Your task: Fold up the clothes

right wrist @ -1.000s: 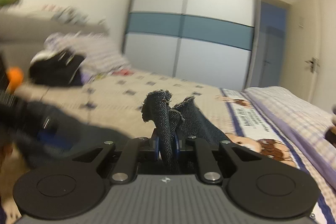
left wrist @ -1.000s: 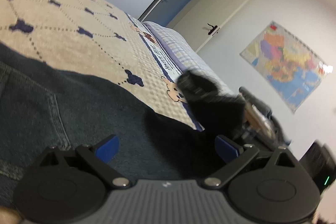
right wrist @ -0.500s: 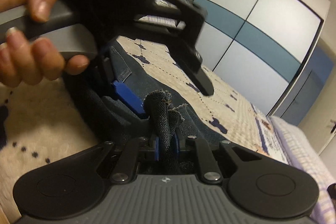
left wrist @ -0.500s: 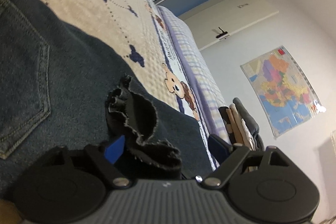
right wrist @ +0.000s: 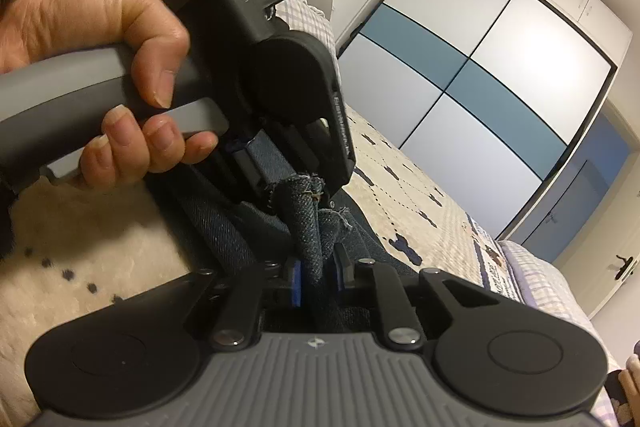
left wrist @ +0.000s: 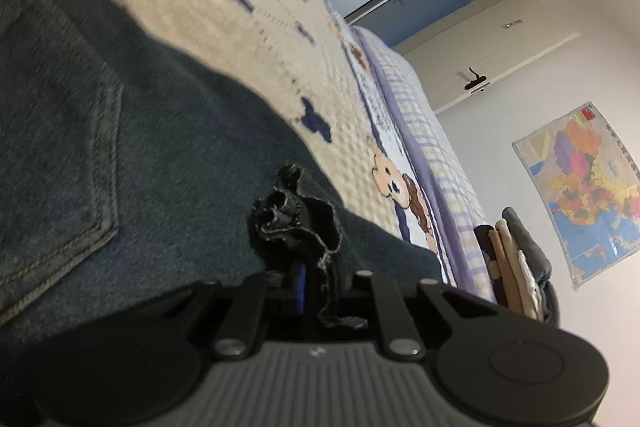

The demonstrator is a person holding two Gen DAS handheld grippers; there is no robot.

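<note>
Both grippers, left gripper (left wrist: pixel 316 277) and right gripper (right wrist: pixel 316 275), pinch shut on frayed, bunched hems of dark denim jeans (left wrist: pixel 132 155).

We are seeing soft, even indoor light in both views, with no hard shadows. In the left wrist view motion blur is smearing the jeans (left wrist: pixel 120 131) and the bedspread (left wrist: pixel 240 27); the map (left wrist: pixel 584 187) is catching a little glare. The right wrist view is sharper, though the hand (right wrist: pixel 100 39) close to the lens is looking soft. The wardrobe (right wrist: pixel 480 67) is glowing pale. Fisheye bending is curving straight lines, and the corners are going black.
</note>
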